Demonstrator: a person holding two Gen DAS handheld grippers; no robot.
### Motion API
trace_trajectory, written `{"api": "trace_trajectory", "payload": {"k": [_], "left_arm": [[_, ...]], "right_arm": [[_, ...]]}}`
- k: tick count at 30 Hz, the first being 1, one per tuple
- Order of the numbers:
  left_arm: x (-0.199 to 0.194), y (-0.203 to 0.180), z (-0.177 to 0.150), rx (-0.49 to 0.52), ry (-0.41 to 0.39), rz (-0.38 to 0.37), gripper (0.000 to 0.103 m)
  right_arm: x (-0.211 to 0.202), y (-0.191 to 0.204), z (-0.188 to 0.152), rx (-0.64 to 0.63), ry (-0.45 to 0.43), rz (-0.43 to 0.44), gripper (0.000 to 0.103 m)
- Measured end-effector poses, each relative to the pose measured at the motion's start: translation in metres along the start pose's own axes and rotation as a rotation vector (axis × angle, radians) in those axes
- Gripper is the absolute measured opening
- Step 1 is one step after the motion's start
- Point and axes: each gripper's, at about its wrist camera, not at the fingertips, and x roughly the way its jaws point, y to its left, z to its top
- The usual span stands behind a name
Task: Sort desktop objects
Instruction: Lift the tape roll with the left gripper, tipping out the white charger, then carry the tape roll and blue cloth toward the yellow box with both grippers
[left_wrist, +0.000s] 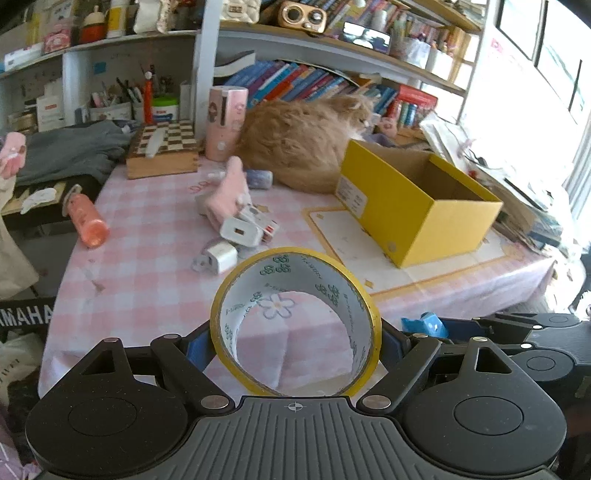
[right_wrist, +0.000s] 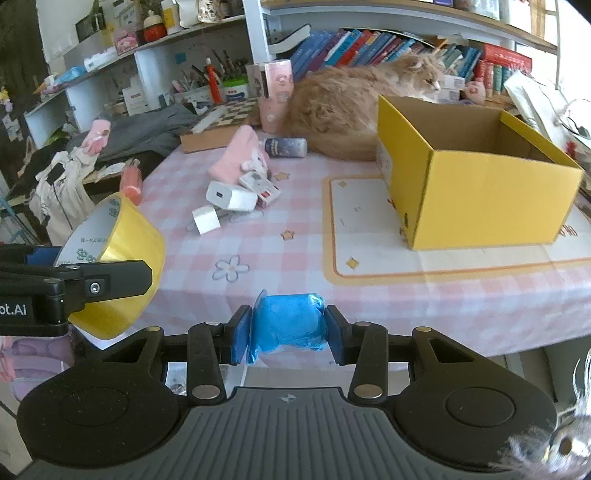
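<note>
The yellow box (right_wrist: 480, 177) sits open-topped on the counter (right_wrist: 280, 258), ahead and to the right of both grippers. The right gripper (right_wrist: 290, 328), nearer it, pinches a blue roll (right_wrist: 290, 323); the left gripper (left_wrist: 295, 343) clamps a tape ring (left_wrist: 295, 321) with wide-set jaws.

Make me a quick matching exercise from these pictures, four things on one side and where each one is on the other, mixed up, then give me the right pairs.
Things:
1. yellow tape roll
2. blue roll
3. cat
4. white chargers

Places:
A. lying behind the yellow box
B. held in the right gripper
C. loose on the checked tablecloth
D. held in the left gripper

Pairs: 1-D, 2-B, 3-A, 4-C
</note>
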Motion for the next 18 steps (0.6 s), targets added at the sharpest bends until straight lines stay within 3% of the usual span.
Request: {"api": "trace_trajectory", "payload": {"k": [18], "left_arm": [[0.019,-0.057,-0.001,0.197,0.041,-0.223,0.087]], "right_arm": [[-0.046,-0.039,-0.044,0.201,-0.020,-0.217,0.039]]}}
